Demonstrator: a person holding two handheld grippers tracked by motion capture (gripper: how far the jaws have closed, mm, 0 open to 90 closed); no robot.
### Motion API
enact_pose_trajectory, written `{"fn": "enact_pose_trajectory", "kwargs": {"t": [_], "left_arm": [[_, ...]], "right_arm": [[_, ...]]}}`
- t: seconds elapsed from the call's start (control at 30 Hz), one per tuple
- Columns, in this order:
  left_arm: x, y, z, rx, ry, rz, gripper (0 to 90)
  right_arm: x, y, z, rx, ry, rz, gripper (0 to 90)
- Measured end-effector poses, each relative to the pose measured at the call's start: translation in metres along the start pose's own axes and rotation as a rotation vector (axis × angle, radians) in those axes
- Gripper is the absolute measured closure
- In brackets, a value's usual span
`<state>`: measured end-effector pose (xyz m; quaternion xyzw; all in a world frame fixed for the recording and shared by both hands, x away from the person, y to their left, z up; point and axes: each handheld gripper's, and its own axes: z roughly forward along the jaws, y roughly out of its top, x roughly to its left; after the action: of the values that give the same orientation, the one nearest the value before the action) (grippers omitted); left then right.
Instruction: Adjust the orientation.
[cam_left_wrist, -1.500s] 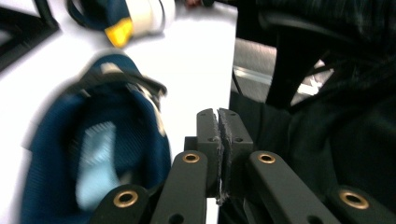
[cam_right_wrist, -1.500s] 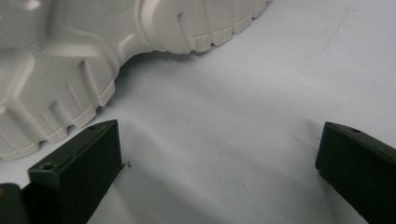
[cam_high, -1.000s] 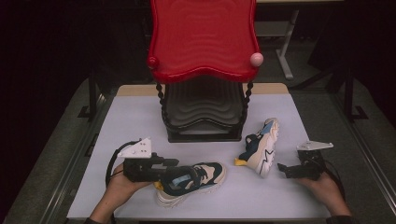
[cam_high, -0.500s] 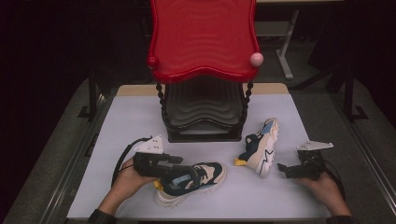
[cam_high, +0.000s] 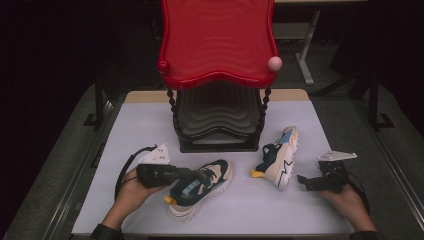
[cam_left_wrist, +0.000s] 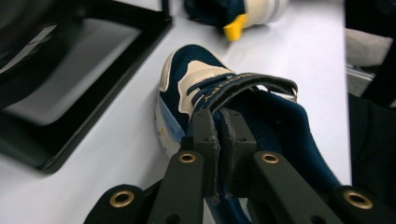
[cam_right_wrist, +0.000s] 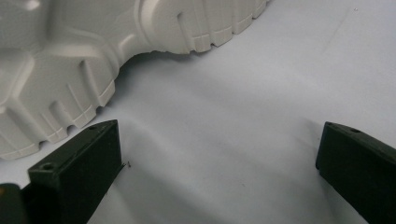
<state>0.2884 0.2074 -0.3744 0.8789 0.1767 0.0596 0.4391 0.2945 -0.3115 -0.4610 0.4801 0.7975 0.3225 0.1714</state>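
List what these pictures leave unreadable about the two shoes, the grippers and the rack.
- Near shoe: in the left gripper view the closed left gripper hides what its pads pinch, likely the collar edge.
- Far shoe: in the right gripper view the frame edge cuts it down to its sole.
- Black rack: in the high view the red tray covers its top.

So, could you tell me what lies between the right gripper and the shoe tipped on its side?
Only bare table: in the right gripper view, the right gripper stands open, with the shoe's pale sole just beyond.
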Motion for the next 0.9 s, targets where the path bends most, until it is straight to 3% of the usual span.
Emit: {"fn": "enact_pose_trajectory", "kwargs": {"t": [0.1,0.3,0.4,0.53,0.57,0.6,0.67,0.7,0.9], "left_arm": [[0.005,-0.006,-0.009,0.002,0.026,-0.017,85.2],[0.02,-0.032,-0.037,-0.032,0.085,-0.119,84.4],[0.022,-0.04,-0.046,-0.099,0.065,-0.171,78.3],[0.026,-0.045,-0.062,-0.147,0.109,-0.2,76.0],[0.027,-0.047,-0.065,-0.138,0.12,-0.201,77.9],[0.029,-0.056,-0.065,-0.086,0.16,-0.198,81.6],[0.03,-0.062,-0.064,-0.058,0.169,-0.205,87.2],[0.033,-0.073,-0.06,-0.013,0.167,-0.227,88.6],[0.028,-0.089,-0.046,0.071,0.133,-0.248,89.7]], "right_arm": [[0.0,0.0,0.0,0.0,0.0,0.0,0.0],[0.0,0.0,0.0,0.0,0.0,0.0,0.0],[0.0,0.0,0.0,0.0,0.0,0.0,0.0],[0.0,0.0,0.0,0.0,0.001,0.0,0.0],[0.0,0.0,0.0,0.0,0.001,0.001,0.0],[0.0,0.0,0.0,0.0,0.001,0.001,0.0],[0.0,0.0,0.0,0.0,0.0,0.0,0.0],[0.0,0.0,0.0,-0.001,0.0,0.0,0.0],[0.0,0.0,0.0,-0.001,-0.001,-0.001,0.0]]}}
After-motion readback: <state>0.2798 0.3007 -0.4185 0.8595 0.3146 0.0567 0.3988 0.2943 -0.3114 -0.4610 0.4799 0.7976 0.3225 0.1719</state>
